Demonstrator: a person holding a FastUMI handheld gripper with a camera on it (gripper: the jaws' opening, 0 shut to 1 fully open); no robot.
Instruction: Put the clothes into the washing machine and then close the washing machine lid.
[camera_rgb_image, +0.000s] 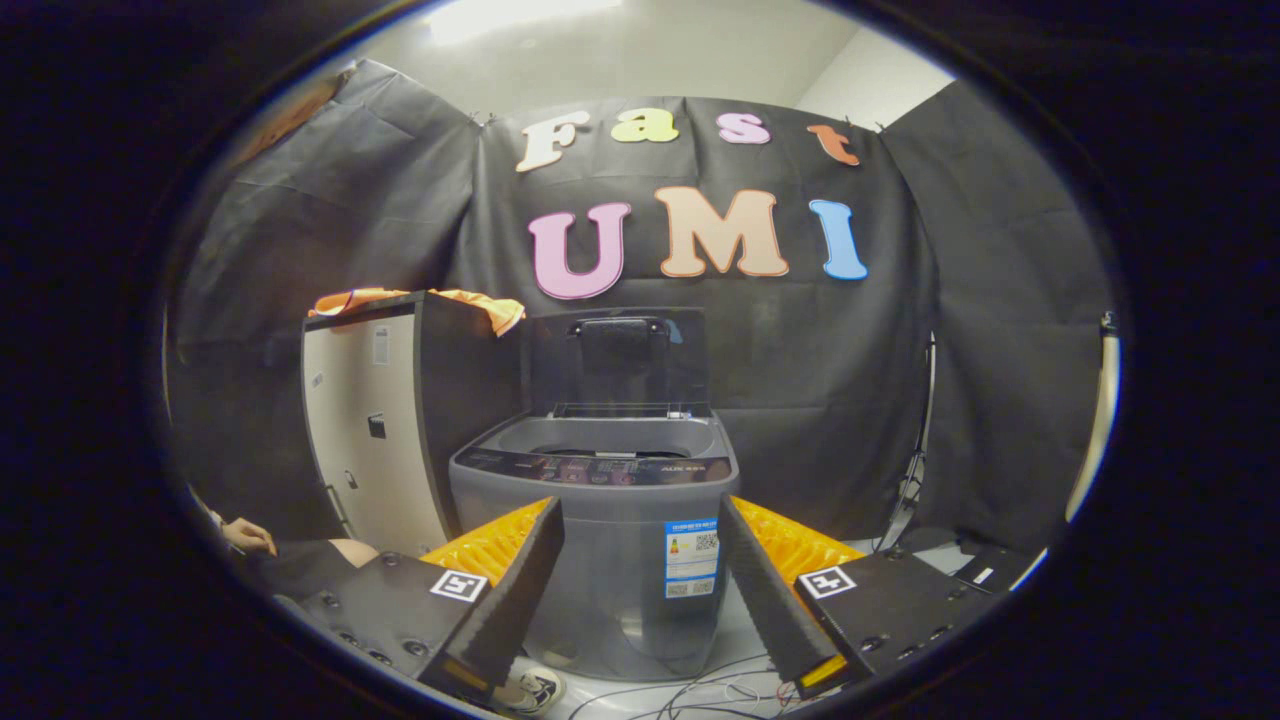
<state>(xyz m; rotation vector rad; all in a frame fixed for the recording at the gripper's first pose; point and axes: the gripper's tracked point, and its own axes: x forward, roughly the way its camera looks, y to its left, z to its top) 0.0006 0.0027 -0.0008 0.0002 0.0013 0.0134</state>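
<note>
- The gripper (640, 560) is spread wide, its fingers (520, 580) holding nothing.
- At 12 o'clock, beyond the fingers, stands the grey washing machine (600, 520), its lid (618, 358) raised upright.
- At 10 o'clock, orange clothes (480, 303) lie draped on a tall cabinet (390, 420) just beside the machine.
- At 6 o'clock, cables (700, 690) trail over the floor.

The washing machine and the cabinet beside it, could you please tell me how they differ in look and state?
The washing machine is grey and low; the cabinet to its side is taller, with a pale front and dark side. The washing machine's lid stands raised, leaving its tub open, while the cabinet's front is shut. An orange cloth lies on the cabinet's top; none shows on the machine. Both stand beyond the open gripper, before the black cloth wall.
</note>
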